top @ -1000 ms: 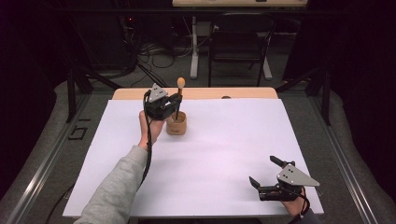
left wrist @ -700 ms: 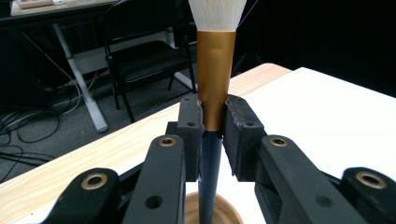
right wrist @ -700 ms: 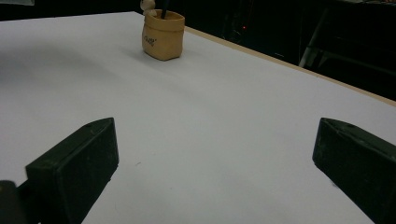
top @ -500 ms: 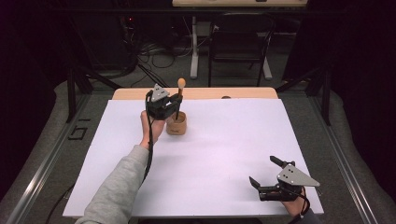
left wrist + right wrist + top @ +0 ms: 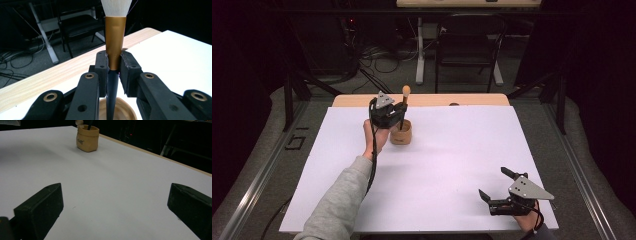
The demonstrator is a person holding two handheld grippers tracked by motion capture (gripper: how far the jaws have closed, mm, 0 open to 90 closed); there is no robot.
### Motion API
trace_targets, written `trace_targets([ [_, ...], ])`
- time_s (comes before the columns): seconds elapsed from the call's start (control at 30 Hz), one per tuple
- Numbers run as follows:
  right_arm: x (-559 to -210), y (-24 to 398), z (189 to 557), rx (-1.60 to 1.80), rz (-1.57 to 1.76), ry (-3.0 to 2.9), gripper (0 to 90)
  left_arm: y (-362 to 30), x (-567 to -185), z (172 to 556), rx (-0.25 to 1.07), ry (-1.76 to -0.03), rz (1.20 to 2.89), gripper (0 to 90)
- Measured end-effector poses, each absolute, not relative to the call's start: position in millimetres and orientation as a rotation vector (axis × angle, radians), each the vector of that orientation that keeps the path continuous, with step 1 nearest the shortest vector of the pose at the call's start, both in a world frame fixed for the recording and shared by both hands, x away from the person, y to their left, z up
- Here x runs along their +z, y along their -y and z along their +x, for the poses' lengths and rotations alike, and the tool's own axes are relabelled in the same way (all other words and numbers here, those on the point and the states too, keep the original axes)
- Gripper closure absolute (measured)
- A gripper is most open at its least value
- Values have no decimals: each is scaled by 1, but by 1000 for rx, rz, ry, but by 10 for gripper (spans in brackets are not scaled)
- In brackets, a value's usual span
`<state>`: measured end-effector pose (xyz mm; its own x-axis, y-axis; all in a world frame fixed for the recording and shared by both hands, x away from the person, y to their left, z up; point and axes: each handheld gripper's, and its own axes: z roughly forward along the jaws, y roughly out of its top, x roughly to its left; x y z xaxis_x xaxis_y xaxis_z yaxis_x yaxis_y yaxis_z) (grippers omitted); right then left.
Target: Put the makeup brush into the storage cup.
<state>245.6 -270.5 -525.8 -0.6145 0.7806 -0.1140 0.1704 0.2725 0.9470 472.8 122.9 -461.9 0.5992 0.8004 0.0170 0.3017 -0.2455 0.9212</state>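
White sheet (image 5: pixel 452 170) spread over almost all of the table (image 5: pixel 432 100), with a bare wooden strip left along the far edge at 12 o'clock. Dark chair (image 5: pixel 467 45) and desk legs standing beyond that edge, among loose cables on the floor.

Left gripper (image 5: pixel 398 118) held up at about 11 o'clock from the sheet's middle, jaws clamped on a brush (image 5: pixel 404 102): pads pressed on both sides of its golden ferrule (image 5: pixel 114 47) where that meets the dark handle, pale bristles pointing up. Brush upright, lower end of its handle down inside the small tan cup (image 5: pixel 401 133) just beneath the jaws. Cup standing on the sheet, toward the far left.

Right gripper (image 5: pixel 496 187) low at about 5 o'clock, near the sheet's near right corner, jaws spread wide with nothing between them, well apart from the cup (image 5: pixel 87 138).
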Motion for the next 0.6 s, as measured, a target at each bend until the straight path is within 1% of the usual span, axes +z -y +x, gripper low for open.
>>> trace_targets([
  [0.03,-526,271,245,1352,855,-1964,0,-123,-463,473,609,-901,1818,769],
  [0.07,-526,271,246,1356,853,-1963,0,-123,-463,473,599,-910,1828,716],
  [0.13,-526,271,246,1357,853,-1963,0,-124,-462,473,552,-921,1844,476],
  [0.17,-526,271,246,1356,853,-1963,0,-123,-461,470,564,-920,1850,377],
  [0.2,-526,271,245,1357,853,-1963,0,-123,-460,467,576,-907,1865,293],
  [0.23,-526,271,246,1358,853,-1963,0,-123,-459,464,586,-896,1880,231],
  [0.3,-526,271,246,1358,855,-1963,0,-123,-456,459,593,-875,1893,155],
  [0.37,-526,270,246,1354,852,-1966,0,-125,-452,454,599,-856,1910,148],
  [0.43,-525,270,245,1350,853,-1971,0,-125,-450,450,607,-841,1939,111],
  [0.6,-526,269,246,1356,850,-1961,0,-130,-444,439,606,-821,1976,70],
])
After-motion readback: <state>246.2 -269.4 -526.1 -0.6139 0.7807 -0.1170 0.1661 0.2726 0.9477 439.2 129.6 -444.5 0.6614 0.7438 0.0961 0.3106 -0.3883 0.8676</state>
